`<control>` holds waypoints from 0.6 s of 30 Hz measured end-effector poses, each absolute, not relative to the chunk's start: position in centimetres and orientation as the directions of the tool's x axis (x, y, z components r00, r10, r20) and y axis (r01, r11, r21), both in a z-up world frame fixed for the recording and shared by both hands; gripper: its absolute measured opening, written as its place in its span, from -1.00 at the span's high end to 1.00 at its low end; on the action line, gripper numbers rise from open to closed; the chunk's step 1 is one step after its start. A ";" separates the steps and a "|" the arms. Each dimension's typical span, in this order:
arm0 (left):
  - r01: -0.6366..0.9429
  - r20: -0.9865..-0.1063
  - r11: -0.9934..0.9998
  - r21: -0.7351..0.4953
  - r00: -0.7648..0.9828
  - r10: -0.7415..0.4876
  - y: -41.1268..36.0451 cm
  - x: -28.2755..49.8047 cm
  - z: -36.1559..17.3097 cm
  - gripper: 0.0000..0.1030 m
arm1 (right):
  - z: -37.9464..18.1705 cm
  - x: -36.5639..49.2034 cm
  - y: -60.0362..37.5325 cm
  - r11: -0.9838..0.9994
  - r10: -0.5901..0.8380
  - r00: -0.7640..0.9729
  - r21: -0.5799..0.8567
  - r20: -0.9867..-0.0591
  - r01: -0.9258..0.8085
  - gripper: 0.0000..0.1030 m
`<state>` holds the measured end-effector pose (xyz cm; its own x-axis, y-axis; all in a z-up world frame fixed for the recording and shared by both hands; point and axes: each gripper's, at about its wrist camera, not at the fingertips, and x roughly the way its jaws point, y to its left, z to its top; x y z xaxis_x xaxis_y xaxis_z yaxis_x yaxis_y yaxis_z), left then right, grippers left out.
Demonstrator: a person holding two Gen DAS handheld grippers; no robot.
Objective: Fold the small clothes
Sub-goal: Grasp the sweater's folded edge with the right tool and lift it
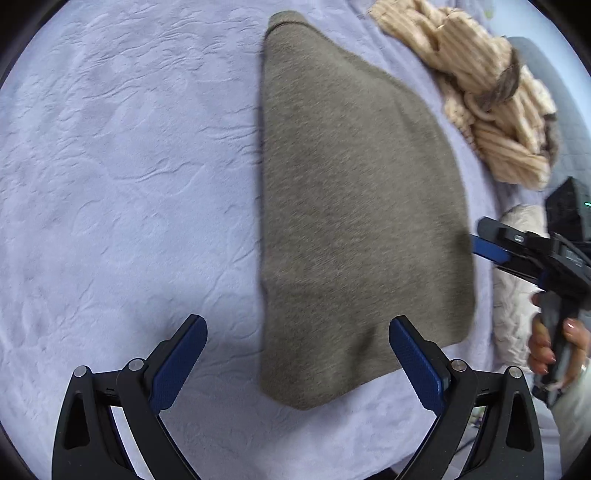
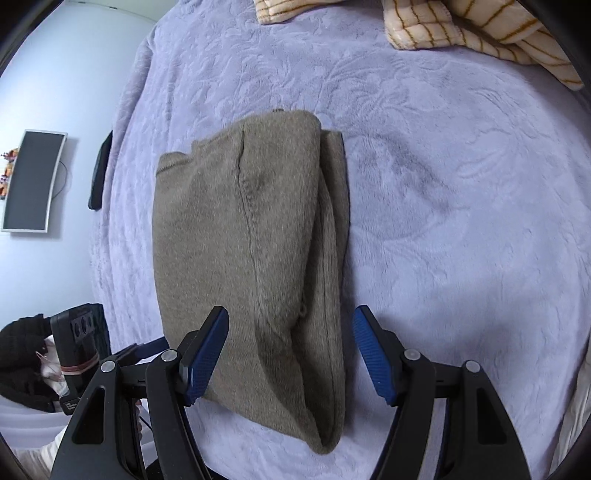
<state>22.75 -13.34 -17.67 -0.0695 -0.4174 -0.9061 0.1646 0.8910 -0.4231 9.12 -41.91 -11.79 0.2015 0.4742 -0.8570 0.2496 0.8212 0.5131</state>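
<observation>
The left tongs hang apart over the lilac bedspread, gripping nothing. Just right of them the folded brown garment lies flat on the bed. The right tongs also stand apart, straddling the garment's near end without pinching it. Beyond, at the far right, sits a heap of striped cream clothes.

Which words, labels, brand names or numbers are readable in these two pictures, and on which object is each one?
No text can be read in either view.
Small white label low on the left gripper's body: print too small and blurred to read.
Right gripper's body: faint markings, blurred, not readable.
Brown folded garment: no tag or print visible.
Striped cream clothes and lilac blanket: no writing visible.
</observation>
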 end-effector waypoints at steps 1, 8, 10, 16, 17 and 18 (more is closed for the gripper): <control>0.179 -0.899 0.881 -0.438 -0.070 -0.432 -13.5 23.1 -17.7 -0.93 | -11.9 9.6 -42.3 0.819 0.480 0.207 0.520 -0.852 0.243 -0.42; 0.248 -0.847 0.809 -0.532 -0.163 -0.507 -15.7 24.1 -20.0 -0.93 | -14.4 12.5 -43.9 0.773 0.549 0.212 0.587 -0.809 0.239 -0.42; 0.253 -0.826 0.786 -0.564 -0.184 -0.533 -16.1 23.8 -20.0 -0.93 | -15.2 13.3 -43.9 0.738 0.600 0.212 0.636 -0.771 0.225 -0.42; 0.261 -0.826 0.783 -0.564 -0.194 -0.530 -17.3 24.0 -20.6 -0.93 | -17.5 15.2 -43.7 0.684 0.671 0.192 0.697 -0.717 0.214 -0.48; 0.262 -0.827 0.785 -0.562 -0.192 -0.528 -17.4 23.9 -20.7 -0.93 | -17.8 15.5 -43.7 0.675 0.679 0.193 0.705 -0.709 0.216 -0.49; 0.262 -0.830 0.787 -0.558 -0.190 -0.525 -17.6 23.9 -20.9 -0.93 | -18.2 15.7 -43.7 0.665 0.687 0.195 0.714 -0.700 0.220 -0.51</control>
